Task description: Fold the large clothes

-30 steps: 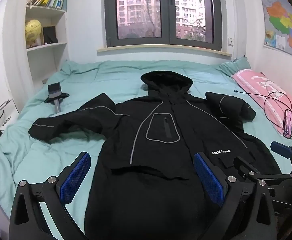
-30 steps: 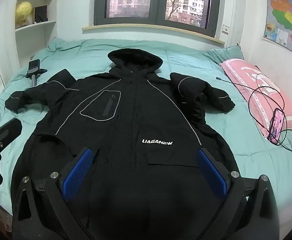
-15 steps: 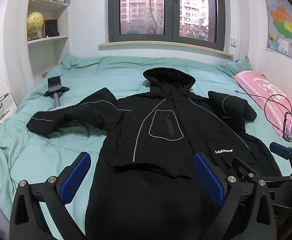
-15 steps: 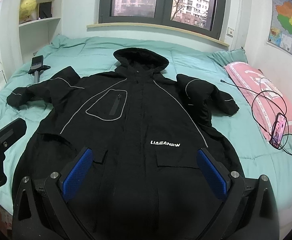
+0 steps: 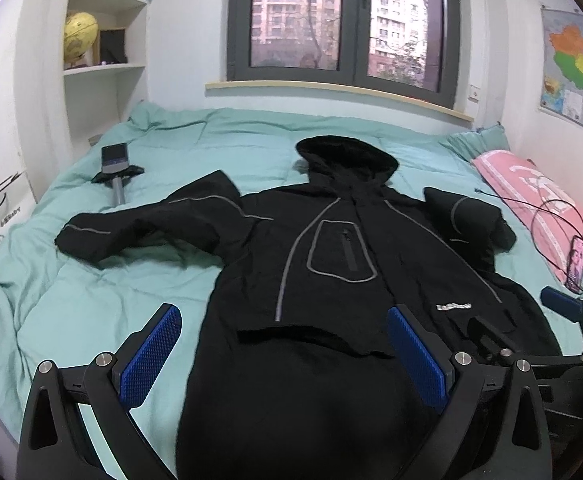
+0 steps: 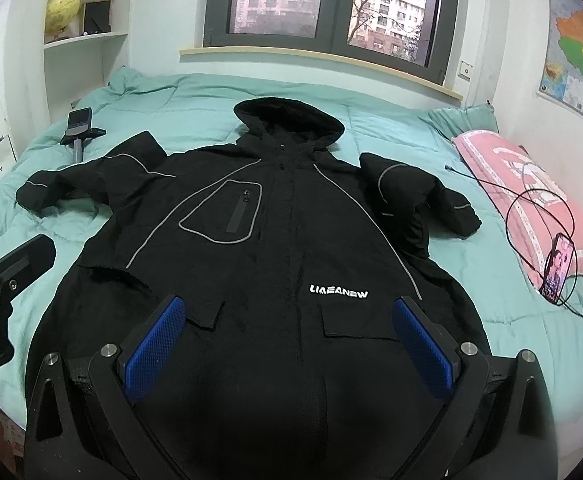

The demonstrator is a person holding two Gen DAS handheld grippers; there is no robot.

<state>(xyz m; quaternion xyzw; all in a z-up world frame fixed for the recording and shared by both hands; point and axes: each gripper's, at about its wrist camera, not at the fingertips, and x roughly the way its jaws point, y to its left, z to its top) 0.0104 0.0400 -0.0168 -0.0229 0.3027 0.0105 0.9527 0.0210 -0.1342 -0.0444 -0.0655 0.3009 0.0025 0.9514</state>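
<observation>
Hovering: both grippers hang above the hem end of the black hooded parka (image 6: 275,232), nothing gripped.
Left gripper (image 5: 287,354): jaws wide apart, blue pads bare; the parka's lower left front lies between and ahead of them, bedspread under the left pad.
Right gripper (image 6: 291,344): jaws wide apart and empty; the white chest lettering (image 6: 338,291) sits just ahead, between the pads.
Parka position: flat, front up, on the teal bedspread (image 5: 103,288), hood (image 6: 289,118) farthest ahead of the jaws, towards the window.
Left sleeve (image 5: 143,226): stretched out ahead-left of the left jaws, cuff on the bedspread.
Right sleeve (image 6: 419,196): bunched and doubled on itself ahead-right of the right jaws; how its cuff lies is hard to read, black on black.
Change over the last second: both views have pulled back and up a little; the parka sits lower in frame and more window shows. The garment itself has not shifted.
Meaning: judged as a survey pause before the first fold; no fold made yet. Sleeves probably go inward first.
Clutter: smartphone (image 6: 558,268) with looped cable beside the pink pillow (image 6: 503,168), ahead-right of the right jaws; phone on a stand (image 5: 114,164) ahead-left. Both lie clear of the parka.
Risk: bulky padded fabric may spring open after folding.
</observation>
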